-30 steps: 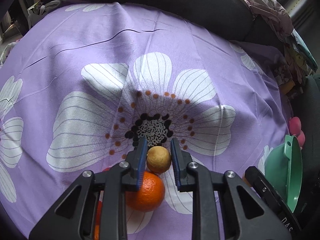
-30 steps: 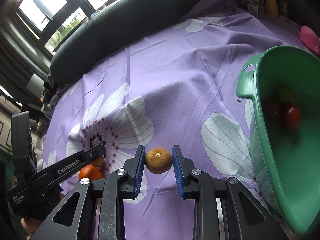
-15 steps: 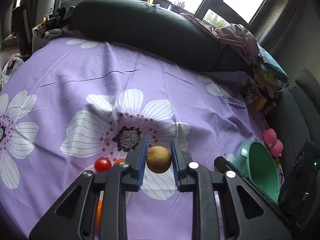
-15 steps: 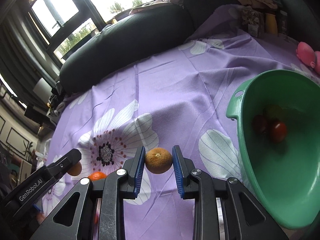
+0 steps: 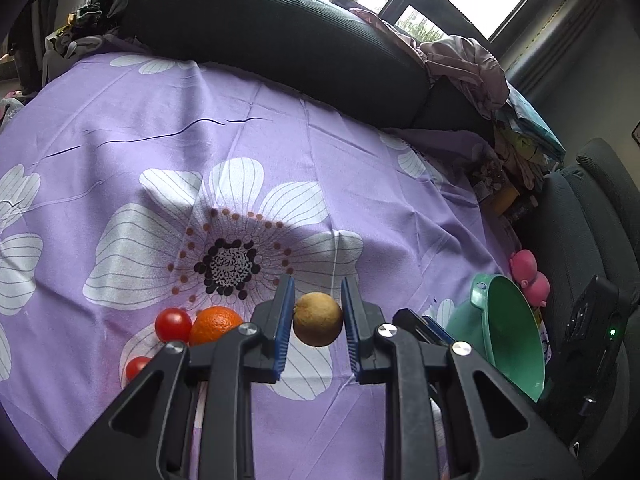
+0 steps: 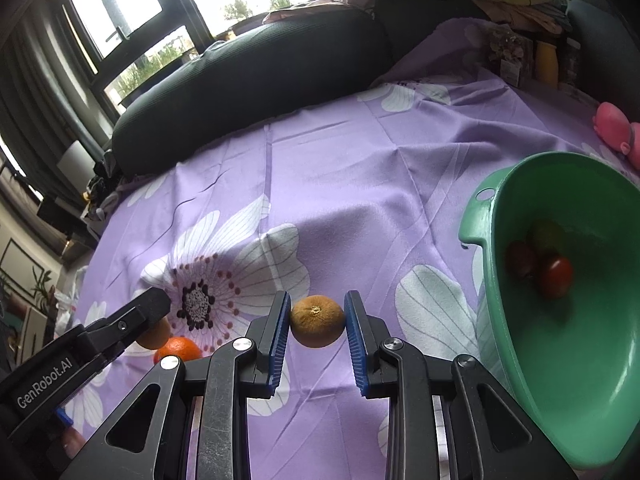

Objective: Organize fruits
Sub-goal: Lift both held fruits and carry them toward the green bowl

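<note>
My left gripper (image 5: 318, 324) is shut on a small yellow-brown fruit (image 5: 318, 325), held above the purple flowered cloth (image 5: 280, 140). Below and left of it lie an orange (image 5: 214, 323) and two red tomatoes (image 5: 173, 325). My right gripper (image 6: 317, 321) is shut on a dull orange mandarin (image 6: 317, 321), also lifted off the cloth. The green bowl (image 6: 516, 356) stands to its right, tilted in view, with a red tomato (image 6: 555, 276), a darker fruit and a greenish one inside. In the right wrist view the left gripper (image 6: 156, 330) shows at lower left with its fruit.
A long dark bolster (image 5: 276, 36) runs along the far side of the cloth. Clothes and clutter (image 5: 472, 64) pile up at the far right. A pink toy (image 5: 530, 276) sits behind the bowl (image 5: 508, 332). A dark chair (image 5: 592, 216) stands right of the cloth.
The left gripper has risen and tipped up with its fruit, so the orange and tomatoes now lie clear to its left. The right gripper has barely moved, still holding the mandarin.
</note>
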`<move>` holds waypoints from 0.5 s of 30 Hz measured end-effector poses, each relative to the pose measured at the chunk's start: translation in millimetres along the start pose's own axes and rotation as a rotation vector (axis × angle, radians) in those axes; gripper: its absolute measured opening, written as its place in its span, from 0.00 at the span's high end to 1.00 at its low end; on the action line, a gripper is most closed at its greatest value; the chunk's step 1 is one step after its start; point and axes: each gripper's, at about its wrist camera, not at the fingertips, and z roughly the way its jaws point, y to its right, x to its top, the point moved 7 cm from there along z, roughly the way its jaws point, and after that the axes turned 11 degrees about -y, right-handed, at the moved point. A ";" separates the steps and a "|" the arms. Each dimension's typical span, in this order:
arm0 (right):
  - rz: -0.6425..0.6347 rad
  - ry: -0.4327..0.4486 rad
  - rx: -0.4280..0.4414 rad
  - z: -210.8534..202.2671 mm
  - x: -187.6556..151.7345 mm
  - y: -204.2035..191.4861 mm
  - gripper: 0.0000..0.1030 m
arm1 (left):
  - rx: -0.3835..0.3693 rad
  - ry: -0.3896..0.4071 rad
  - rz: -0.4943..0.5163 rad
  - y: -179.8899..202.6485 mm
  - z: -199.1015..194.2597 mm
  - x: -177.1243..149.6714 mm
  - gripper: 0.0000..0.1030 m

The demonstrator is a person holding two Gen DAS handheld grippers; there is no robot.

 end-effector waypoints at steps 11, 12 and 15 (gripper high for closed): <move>-0.017 0.001 -0.002 -3.2 -1.7 -6.0 0.73 | 0.068 0.037 -0.054 -20.0 -7.6 2.1 0.77; -0.013 0.010 -0.008 -5.2 -2.6 -5.5 0.73 | 0.070 0.042 -0.047 -19.7 -9.9 0.6 0.77; -0.010 0.007 -0.001 -5.6 -5.4 -6.7 0.73 | 0.052 0.062 -0.048 -19.1 -16.0 1.0 0.77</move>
